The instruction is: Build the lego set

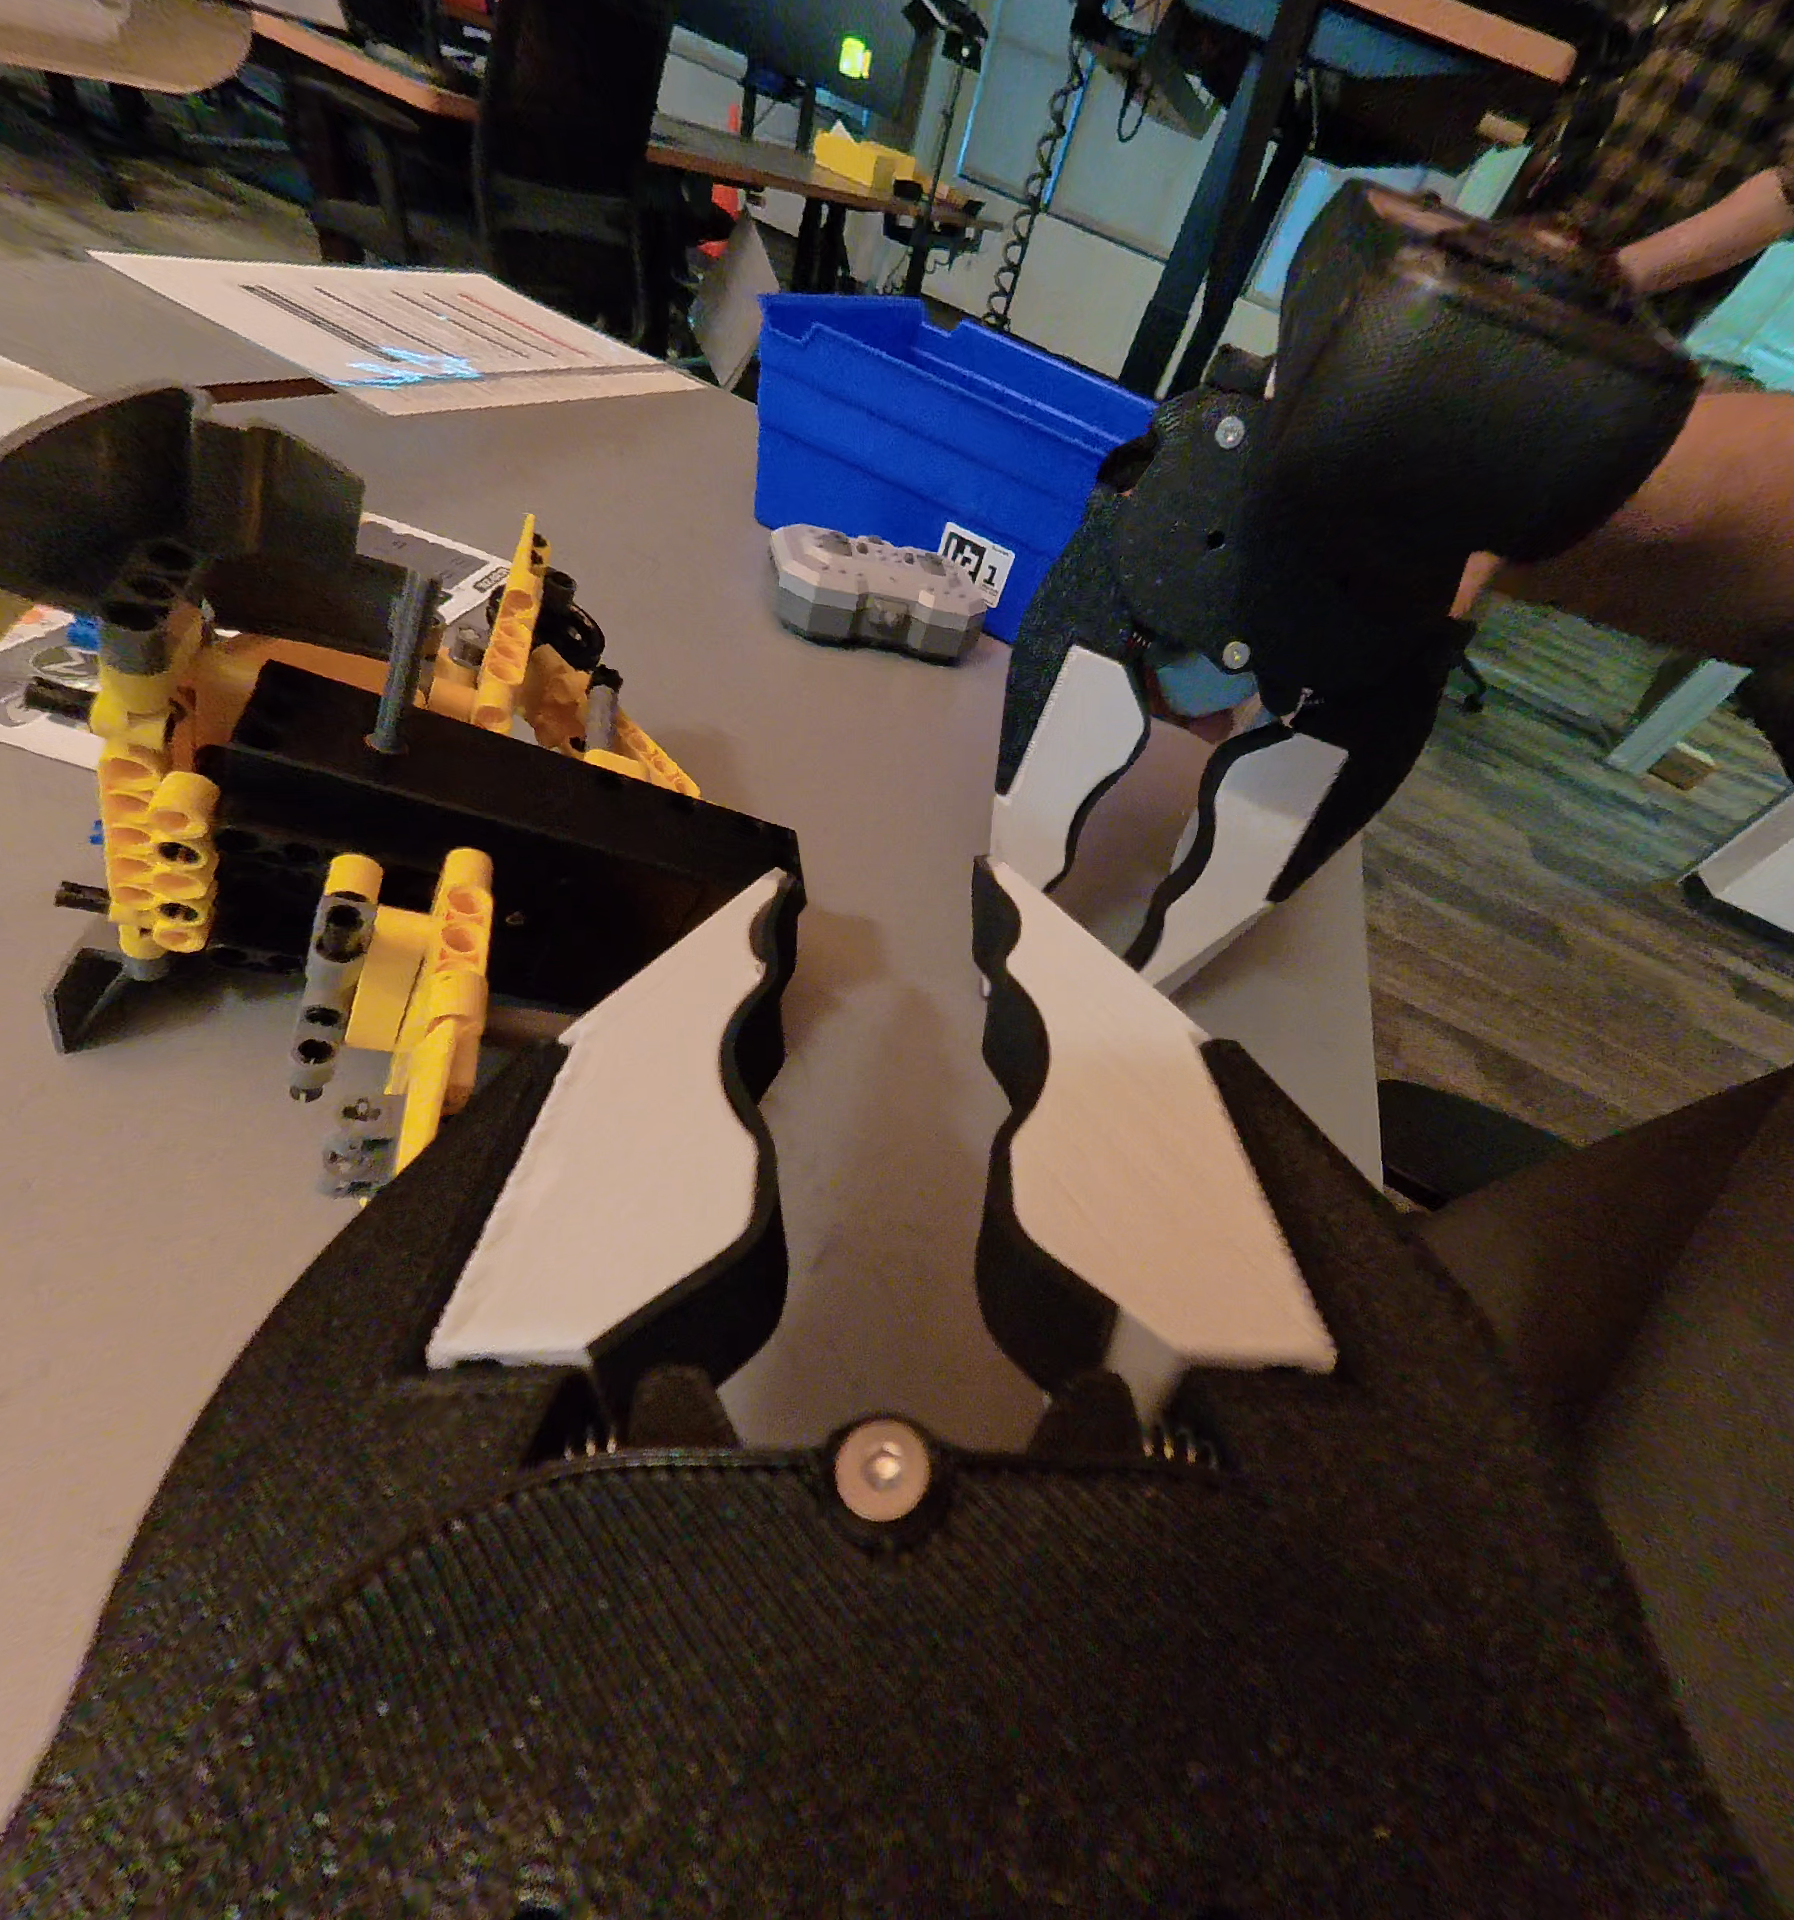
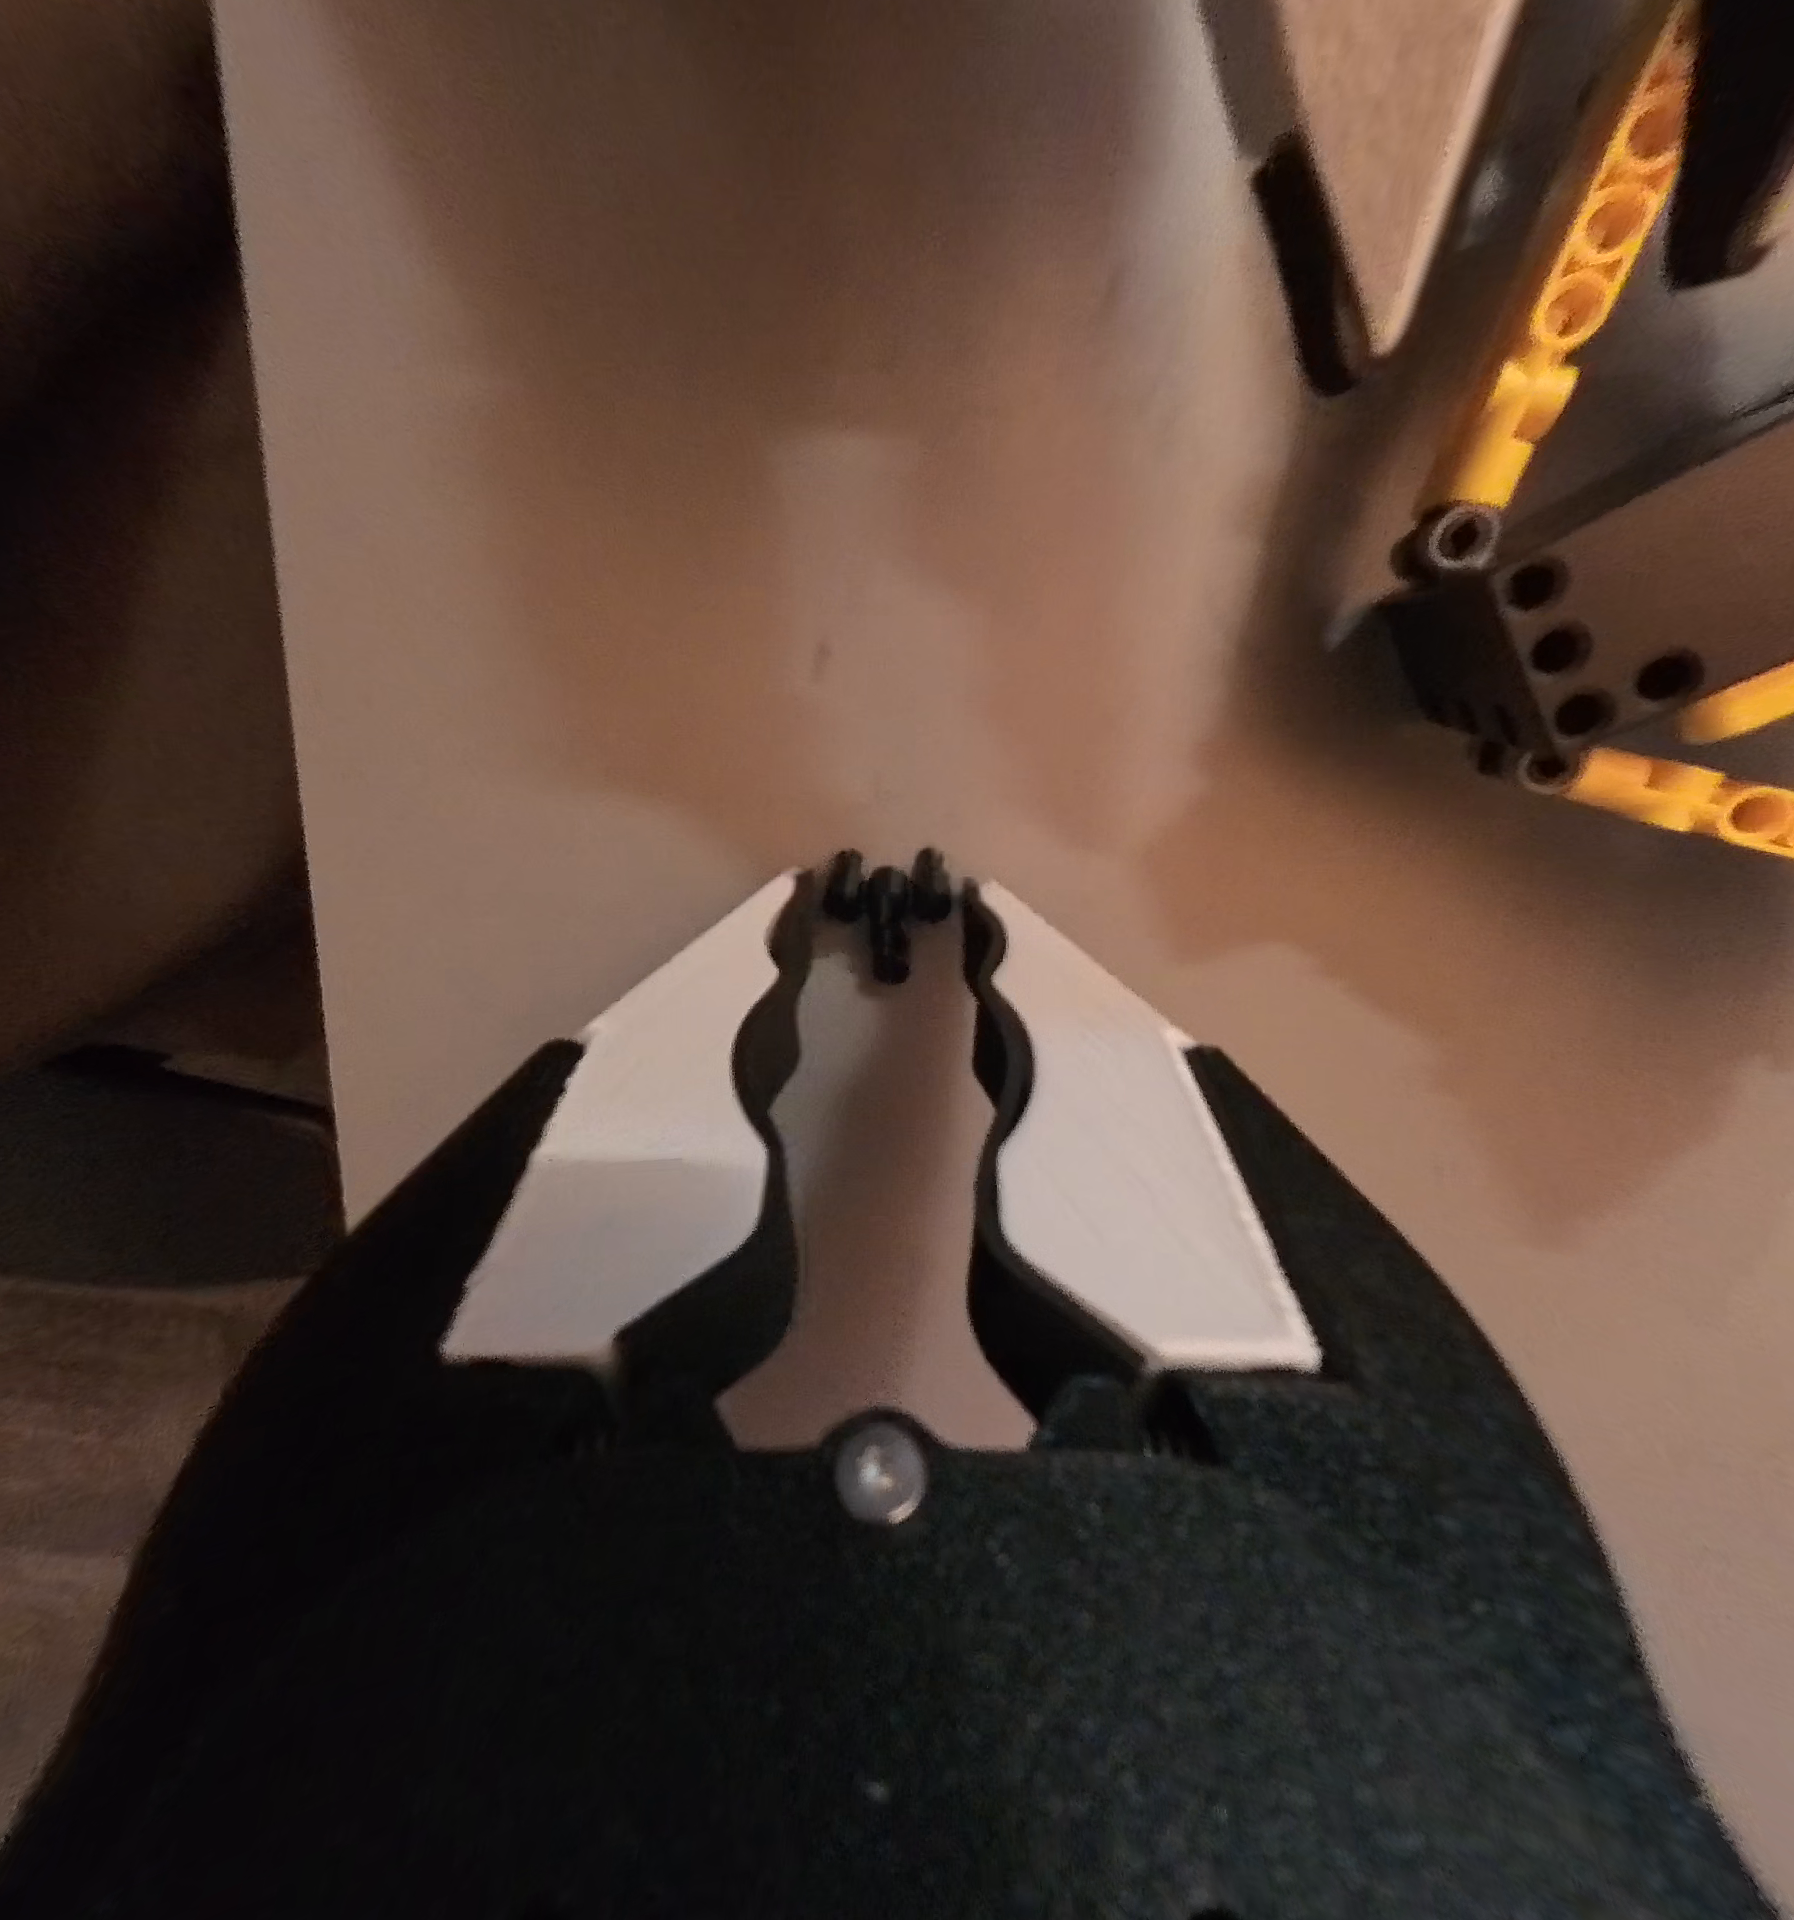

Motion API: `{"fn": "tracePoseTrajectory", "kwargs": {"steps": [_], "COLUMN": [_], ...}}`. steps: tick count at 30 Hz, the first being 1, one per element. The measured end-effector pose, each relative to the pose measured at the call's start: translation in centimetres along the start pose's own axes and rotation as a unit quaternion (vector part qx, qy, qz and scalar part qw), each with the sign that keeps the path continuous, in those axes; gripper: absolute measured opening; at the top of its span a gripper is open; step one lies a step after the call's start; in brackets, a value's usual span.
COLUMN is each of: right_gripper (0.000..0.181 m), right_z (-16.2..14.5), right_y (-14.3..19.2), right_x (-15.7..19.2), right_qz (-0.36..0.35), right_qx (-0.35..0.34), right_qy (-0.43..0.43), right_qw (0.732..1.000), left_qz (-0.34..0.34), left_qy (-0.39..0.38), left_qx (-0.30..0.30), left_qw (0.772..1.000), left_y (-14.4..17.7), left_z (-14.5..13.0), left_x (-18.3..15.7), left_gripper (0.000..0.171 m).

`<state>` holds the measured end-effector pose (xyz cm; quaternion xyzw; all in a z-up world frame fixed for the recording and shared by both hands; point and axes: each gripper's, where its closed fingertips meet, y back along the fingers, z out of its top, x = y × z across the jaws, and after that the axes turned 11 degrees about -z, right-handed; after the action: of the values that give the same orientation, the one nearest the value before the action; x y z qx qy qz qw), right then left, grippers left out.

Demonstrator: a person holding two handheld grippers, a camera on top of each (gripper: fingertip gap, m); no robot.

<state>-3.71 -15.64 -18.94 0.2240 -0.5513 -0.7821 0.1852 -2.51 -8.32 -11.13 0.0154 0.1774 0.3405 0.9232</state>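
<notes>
Yellow-and-black brick model (image 1: 353,790), blue bin (image 1: 914,416), grey remote (image 1: 877,592), white-and-black tongs (image 1: 882,904), small black connector (image 2: 885,902).

- A lab or workshop: rows of height-adjustable desks (image 1: 831,182) across the top of the frame.
- Blue parts bin (image 1: 934,436) with a tag sticker, centre right.
- Coiled cable (image 1: 1028,197) hanging, upper right.

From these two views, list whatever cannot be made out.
- Blue bin contents: left wrist view, its own wall hides the inside.
- Small black piece at the right gripper tips: right wrist view, too small and blurred to tell its shape or whether it is gripped.
- Yellow and black build: right wrist view, cut off by the right edge.
- Printed sheet: left wrist view, glare and blur.
- Left gripper: open, empty.
</notes>
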Motion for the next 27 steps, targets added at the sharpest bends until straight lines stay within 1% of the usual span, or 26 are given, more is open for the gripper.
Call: {"fn": "tracePoseTrajectory", "kwargs": {"steps": [2, 4, 6, 7, 9, 10, 11, 12, 14, 15, 17, 21, 27], "right_gripper": [0.039, 0.048, 0.052, 0.061, 0.089, 0.091, 0.088, 0.081, 0.053, 0.041, 0.038, 0.035, 0.035], "right_z": [0.6, 1.3, 2.1, 2.2, 2.3, 2.2, 1.9, 1.7, 1.7, 1.7, 1.4, 0.4, 0.5], "right_y": [0.4, 1.2, 2.2, 2.6, 2.7, 2.6, 2.4, 2.3, 2.7, 3.0, 3.2, 2.1, 1.1], "right_x": [-0.3, -0.5, -0.1, 0.2, 0.1, -0.1, -0.4, -0.7, -1.0, -1.0, -1.0, -0.3, -0.2], "right_qz": [-0.003, 0.002, 0.034, 0.050, 0.047, 0.037, 0.021, 0.000, -0.030, -0.032, -0.030, -0.019, -0.023], "right_qx": [-0.034, -0.086, -0.143, -0.166, -0.199, -0.208, -0.210, -0.211, -0.229, -0.237, -0.234, -0.209, -0.207], "right_qy": [-0.016, -0.043, -0.081, -0.094, -0.107, -0.104, -0.093, -0.073, -0.034, -0.021, -0.011, 0.003, 0.009], "right_qw": [0.999, 0.995, 0.986, 0.980, 0.973, 0.972, 0.973, 0.975, 0.972, 0.971, 0.972, 0.978, 0.978], "left_qz": [-0.001, 0.000, -0.001, -0.002, -0.007, -0.010, -0.013, -0.014, -0.013, -0.014, -0.015, -0.016, -0.014], "left_qy": [0.001, 0.000, 0.002, 0.003, 0.006, 0.008, 0.010, 0.010, 0.011, 0.012, 0.017, 0.023, 0.021], "left_qx": [-0.002, -0.003, -0.002, -0.002, 0.000, 0.000, 0.001, 0.002, 0.004, 0.005, 0.005, 0.005, 0.017], "left_qw": [1.000, 1.000, 1.000, 1.000, 1.000, 1.000, 1.000, 1.000, 1.000, 1.000, 1.000, 1.000, 1.000], "left_y": [0.1, 0.1, 0.1, 0.1, 0.0, 0.0, -0.1, -0.1, -0.2, -0.2, -0.2, -0.2, -0.5], "left_z": [0.0, 0.1, 0.0, 0.0, 0.0, -0.1, -0.1, -0.1, -0.1, -0.2, -0.2, -0.2, -0.5], "left_x": [0.0, 0.0, 0.0, 0.0, 0.0, -0.1, -0.1, -0.1, -0.1, -0.1, 0.0, 0.1, 0.1], "left_gripper": [0.030, 0.030, 0.030, 0.030, 0.030, 0.030, 0.030, 0.030, 0.030, 0.031, 0.031, 0.031, 0.032]}}
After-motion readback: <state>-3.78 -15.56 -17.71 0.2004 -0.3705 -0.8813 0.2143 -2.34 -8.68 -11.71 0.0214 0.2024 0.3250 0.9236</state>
